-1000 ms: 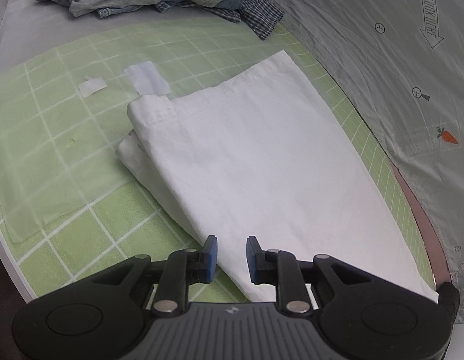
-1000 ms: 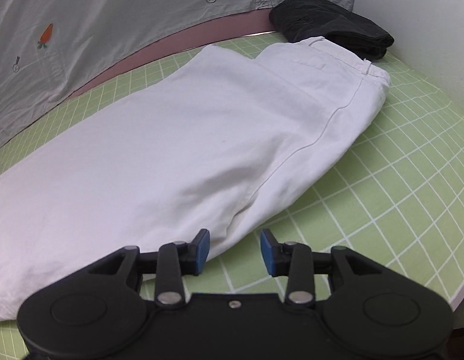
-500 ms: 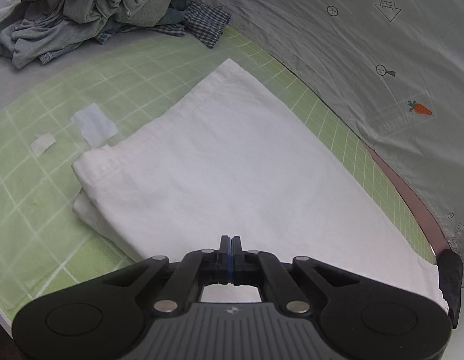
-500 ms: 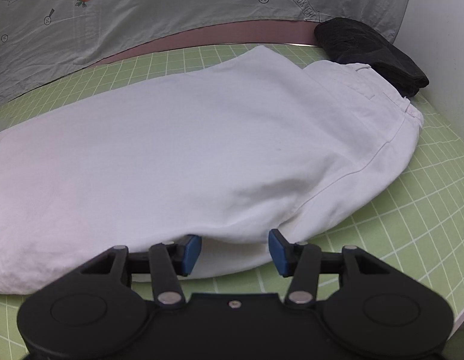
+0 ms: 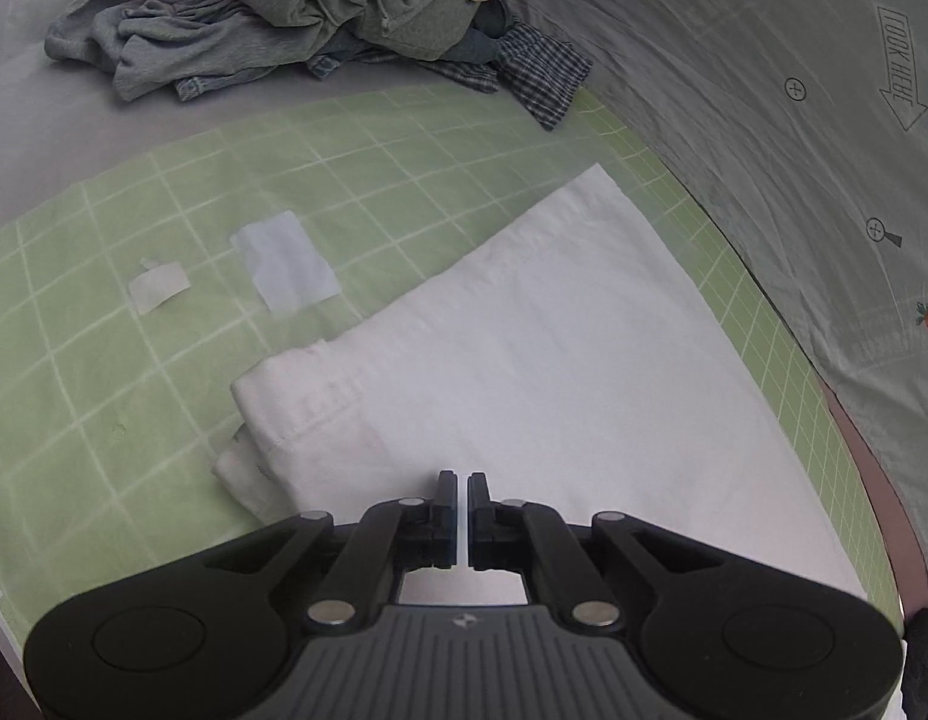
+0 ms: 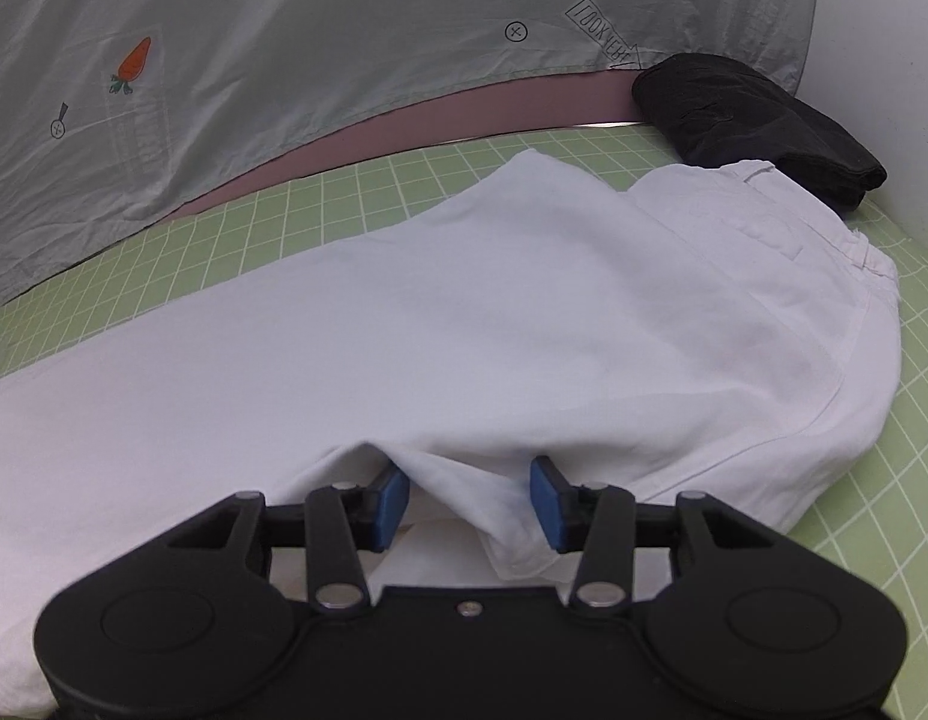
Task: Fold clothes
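Note:
White trousers [image 5: 524,360] lie folded lengthwise on the green grid mat [image 5: 164,330]; the leg hems point to the far left. My left gripper [image 5: 458,516] is nearly shut over the trousers' near edge, with a thin strip of white cloth showing between its pads. In the right wrist view the trousers [image 6: 464,312] stretch across the mat with the waistband at the right. My right gripper [image 6: 470,501] is open, with a raised fold of the near edge lying between its blue pads [image 6: 392,498].
A heap of unfolded clothes [image 5: 320,18] lies at the far left of the table. A folded black garment [image 6: 758,120] sits by the waistband at the back right. A grey carrot-print sheet [image 6: 284,60] hangs behind. Two pale patches [image 5: 284,270] mark the mat.
The left gripper closed half a second ago and now shows a narrow gap with cloth in it. The right gripper moved forward under the trousers' edge, which now bunches between its pads.

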A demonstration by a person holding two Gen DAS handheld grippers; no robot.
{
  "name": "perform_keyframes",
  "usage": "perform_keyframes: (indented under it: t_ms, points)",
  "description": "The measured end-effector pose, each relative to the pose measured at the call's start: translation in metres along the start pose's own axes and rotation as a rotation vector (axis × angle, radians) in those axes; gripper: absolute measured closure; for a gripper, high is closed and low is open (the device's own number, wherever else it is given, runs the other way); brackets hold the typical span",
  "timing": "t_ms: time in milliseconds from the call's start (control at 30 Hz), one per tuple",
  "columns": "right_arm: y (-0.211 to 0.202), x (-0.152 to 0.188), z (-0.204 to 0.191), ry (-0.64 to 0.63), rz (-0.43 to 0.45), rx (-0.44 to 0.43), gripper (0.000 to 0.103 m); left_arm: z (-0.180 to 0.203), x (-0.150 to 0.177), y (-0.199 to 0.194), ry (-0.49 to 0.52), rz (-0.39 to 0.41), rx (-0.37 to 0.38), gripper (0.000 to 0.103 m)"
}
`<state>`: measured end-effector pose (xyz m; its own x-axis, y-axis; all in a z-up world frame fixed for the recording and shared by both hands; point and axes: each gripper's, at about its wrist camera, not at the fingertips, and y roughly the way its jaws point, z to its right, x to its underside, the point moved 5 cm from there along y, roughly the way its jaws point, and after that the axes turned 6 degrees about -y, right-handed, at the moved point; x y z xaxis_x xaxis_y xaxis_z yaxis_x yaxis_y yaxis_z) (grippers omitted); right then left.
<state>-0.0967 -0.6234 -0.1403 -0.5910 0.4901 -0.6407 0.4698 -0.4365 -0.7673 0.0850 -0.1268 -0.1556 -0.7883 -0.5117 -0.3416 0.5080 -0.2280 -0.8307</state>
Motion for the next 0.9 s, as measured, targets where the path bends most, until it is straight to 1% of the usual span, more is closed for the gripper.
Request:
perform_keyframes:
  t_ms: [67,200,367,567,700,900]
  points:
    - [-0.002,0.004,-0.002,-0.021,-0.003,0.01,0.058,-0.006,0.002,-0.004,0.003,0.005,-0.015,0.09]
    - [-0.001,0.019,0.001,-0.035,-0.034,0.032,0.057,-0.011,0.005,-0.007,-0.009,-0.017,-0.023,0.087]
    - [-0.004,0.029,0.007,-0.005,-0.056,0.041,0.056,-0.016,0.009,-0.009,-0.026,-0.046,-0.031,0.081]
    - [-0.011,0.038,0.012,0.02,-0.063,0.054,0.055,-0.022,0.011,-0.013,-0.042,-0.073,-0.043,0.08]
    - [-0.014,0.046,0.015,0.033,-0.075,0.061,0.054,-0.028,0.006,-0.016,-0.085,-0.057,-0.046,0.08]
    - [-0.017,0.054,0.019,0.046,-0.085,0.068,0.052,-0.03,-0.005,-0.022,-0.061,-0.028,-0.065,0.08]
